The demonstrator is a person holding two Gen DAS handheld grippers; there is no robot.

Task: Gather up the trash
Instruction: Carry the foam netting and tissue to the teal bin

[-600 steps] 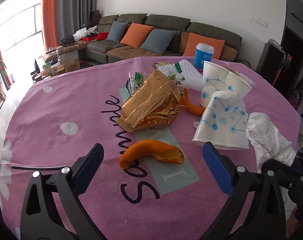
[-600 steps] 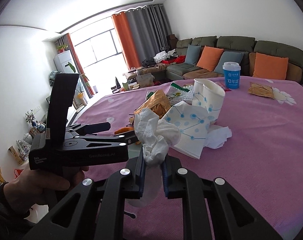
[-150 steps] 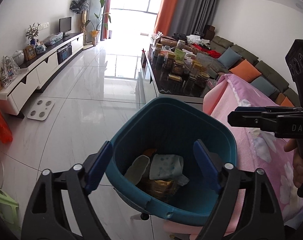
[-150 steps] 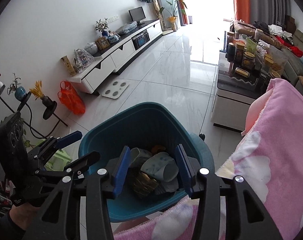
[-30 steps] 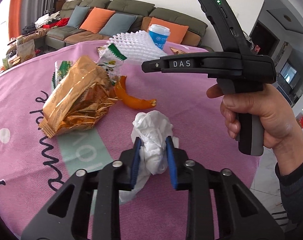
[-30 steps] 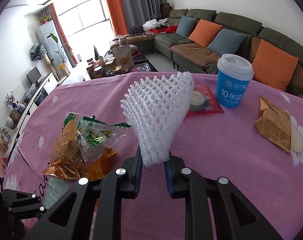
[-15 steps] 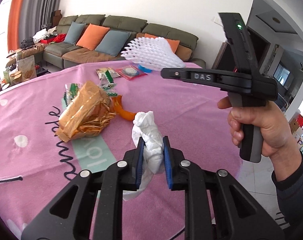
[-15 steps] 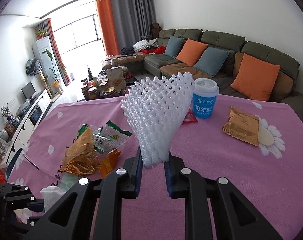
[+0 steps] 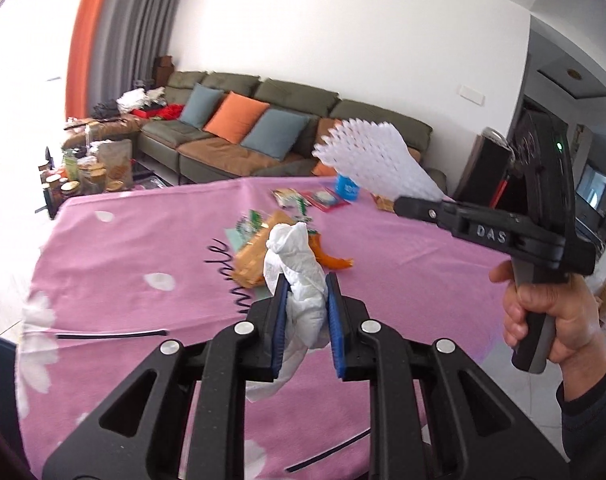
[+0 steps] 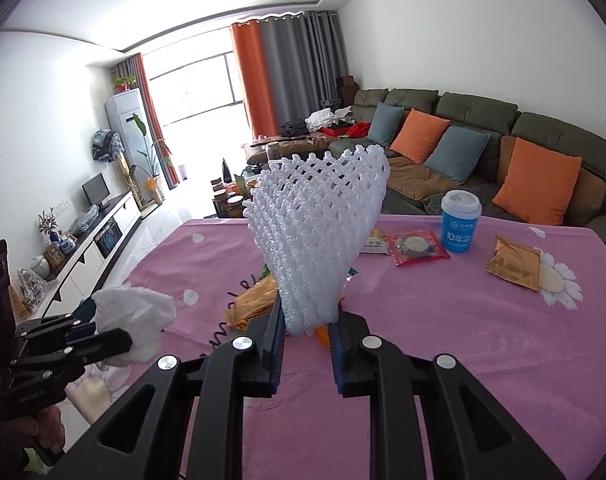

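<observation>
Gripping a crumpled white tissue (image 9: 303, 276), the left gripper (image 9: 305, 300) has its jaws drawn narrow, blue pads pressed on either side of the wad; the tissue stands up out of the jaws, long axis roughly along the fingers, its loose tail hanging below. The right gripper (image 10: 306, 330) has its jaws likewise narrow, pinched on the base of a white foam net (image 10: 319, 240), which fans upward and wider from the pads. Both pieces are off the counter (image 9: 143, 248) and clear of it. In the left view the right gripper, borne by a hand (image 9: 551, 320), is alongside and somewhat ahead; in the right view the left gripper sits low at the left edge, nearer the counter's side.

Further out on the pink cloth lie a gold wrapper (image 9: 251, 260), an orange peel (image 9: 331, 258), a red packet (image 10: 417, 246), a blue cup (image 10: 461, 220) and a brown packet (image 10: 515, 266).

No bin is in view now; five seconds earlier a teal one stood on the floor off the counter's edge, so the coming carry probably leads that way, with the left gripper nearer. Compared with a second ago, both loads have risen from the cloth and more of the room shows.
</observation>
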